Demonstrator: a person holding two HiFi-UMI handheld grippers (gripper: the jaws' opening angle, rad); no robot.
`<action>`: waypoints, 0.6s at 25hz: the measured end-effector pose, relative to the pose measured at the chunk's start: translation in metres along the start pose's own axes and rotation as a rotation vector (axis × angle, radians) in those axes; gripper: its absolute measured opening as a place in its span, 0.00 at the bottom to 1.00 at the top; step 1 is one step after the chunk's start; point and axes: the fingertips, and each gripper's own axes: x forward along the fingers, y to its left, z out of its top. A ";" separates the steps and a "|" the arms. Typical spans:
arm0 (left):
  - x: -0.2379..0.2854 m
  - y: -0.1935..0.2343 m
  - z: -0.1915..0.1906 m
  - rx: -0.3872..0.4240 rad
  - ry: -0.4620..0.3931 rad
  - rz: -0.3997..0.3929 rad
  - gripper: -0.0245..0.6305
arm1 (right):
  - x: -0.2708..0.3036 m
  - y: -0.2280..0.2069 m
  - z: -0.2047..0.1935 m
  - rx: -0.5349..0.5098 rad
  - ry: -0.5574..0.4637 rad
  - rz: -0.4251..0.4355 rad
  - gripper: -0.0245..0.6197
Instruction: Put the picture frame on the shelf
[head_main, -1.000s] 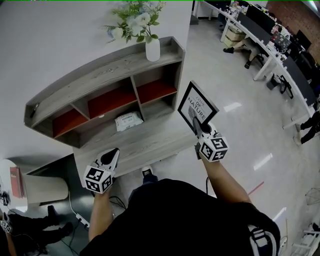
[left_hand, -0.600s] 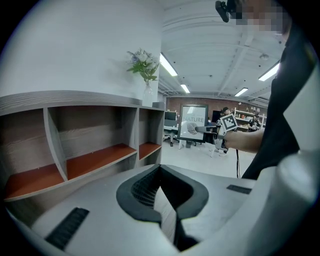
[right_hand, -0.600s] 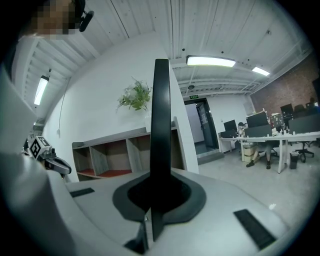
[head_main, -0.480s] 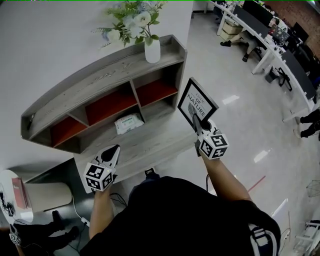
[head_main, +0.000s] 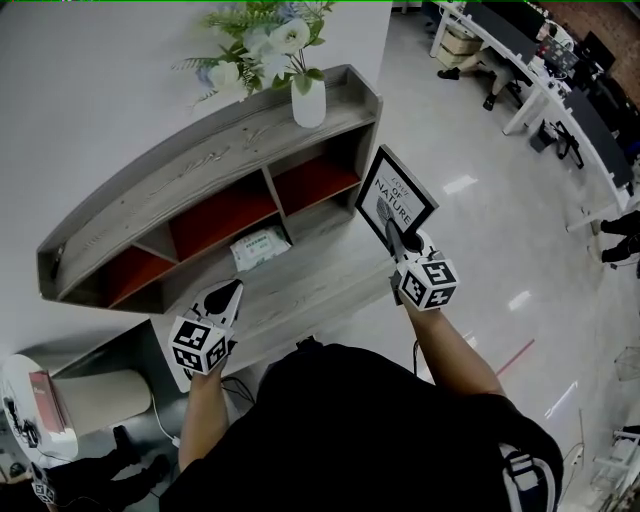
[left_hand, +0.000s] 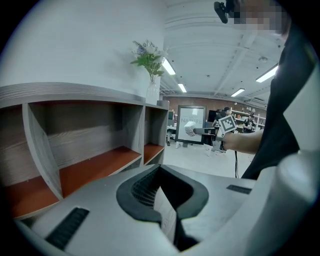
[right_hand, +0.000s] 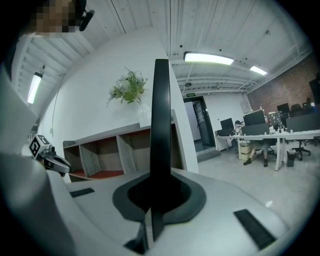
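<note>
The picture frame (head_main: 393, 197), black-edged with a white print, stands upright off the right end of the grey shelf unit (head_main: 200, 160), level with its red-backed compartments. My right gripper (head_main: 395, 235) is shut on the frame's lower edge. Seen edge-on in the right gripper view, the frame (right_hand: 161, 125) is a dark vertical bar rising out of the right gripper (right_hand: 152, 210). My left gripper (head_main: 222, 300) hangs in front of the shelf's lower ledge, shut and holding nothing. The left gripper view shows the left gripper (left_hand: 162, 200) before the compartments, with the frame (left_hand: 191, 125) farther right.
A white vase of flowers (head_main: 308, 100) stands on the shelf top near its right end. A white soft pack (head_main: 260, 245) lies in the middle compartment. Desks with seated people (head_main: 520, 60) line the far right. A low round white table (head_main: 60, 395) sits at the lower left.
Both grippers have drifted a little toward the shelf as the person moves. The frame stays gripped in the right gripper, and the left gripper stays shut.
</note>
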 end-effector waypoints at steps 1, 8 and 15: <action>0.003 0.002 0.002 0.004 0.001 -0.007 0.07 | 0.002 0.000 0.001 0.000 0.000 -0.003 0.07; 0.012 0.016 0.007 0.017 0.002 -0.044 0.07 | 0.015 0.001 0.003 -0.004 0.007 -0.030 0.07; 0.014 0.037 0.014 0.028 -0.004 -0.072 0.07 | 0.027 0.008 0.009 -0.004 0.007 -0.054 0.07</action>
